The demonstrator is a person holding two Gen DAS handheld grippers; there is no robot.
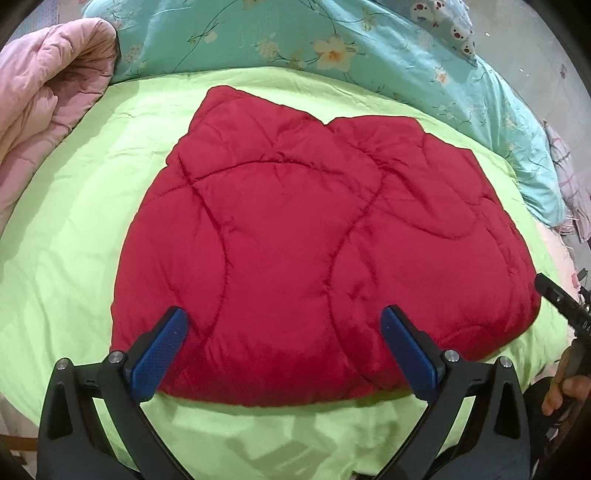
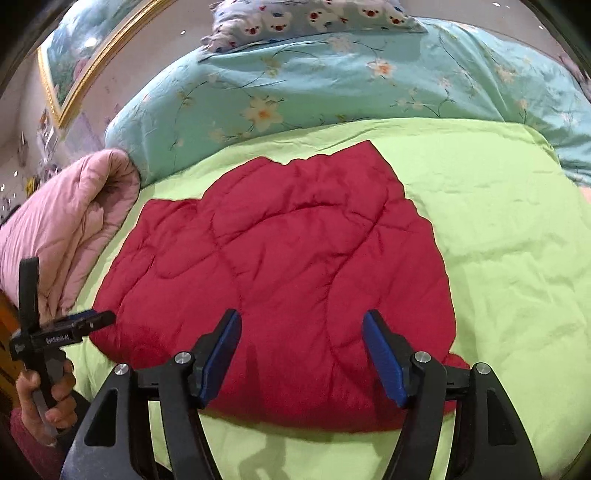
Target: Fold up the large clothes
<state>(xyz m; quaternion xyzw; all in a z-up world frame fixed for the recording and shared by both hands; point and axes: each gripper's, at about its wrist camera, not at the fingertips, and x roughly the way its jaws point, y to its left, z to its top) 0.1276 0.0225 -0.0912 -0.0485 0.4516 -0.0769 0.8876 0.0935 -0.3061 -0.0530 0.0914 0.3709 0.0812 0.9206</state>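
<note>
A lime-green sheet (image 1: 92, 229) covers the bed. At ten o'clock in the left wrist view a pink quilt (image 1: 40, 96) lies rolled on the sheet's edge. From twelve to two o'clock a teal floral duvet (image 1: 369, 48) is bunched along the sheet's far side, with a bear-print pillow (image 2: 314, 18) just behind it. A gold-framed picture (image 2: 85, 51) hangs at eleven o'clock in the right wrist view.

Our left gripper (image 1: 284, 317) has black triangular arms with cut-outs, silver screws at the joints, and blue dimpled pads (image 1: 160, 354). Our right gripper (image 2: 301, 319) matches it. Seen side-on, the left one carries white lettering, too blurred to read. Our left hand (image 2: 44, 402) shows bare skin and a dark red sleeve (image 2: 26, 443).
</note>
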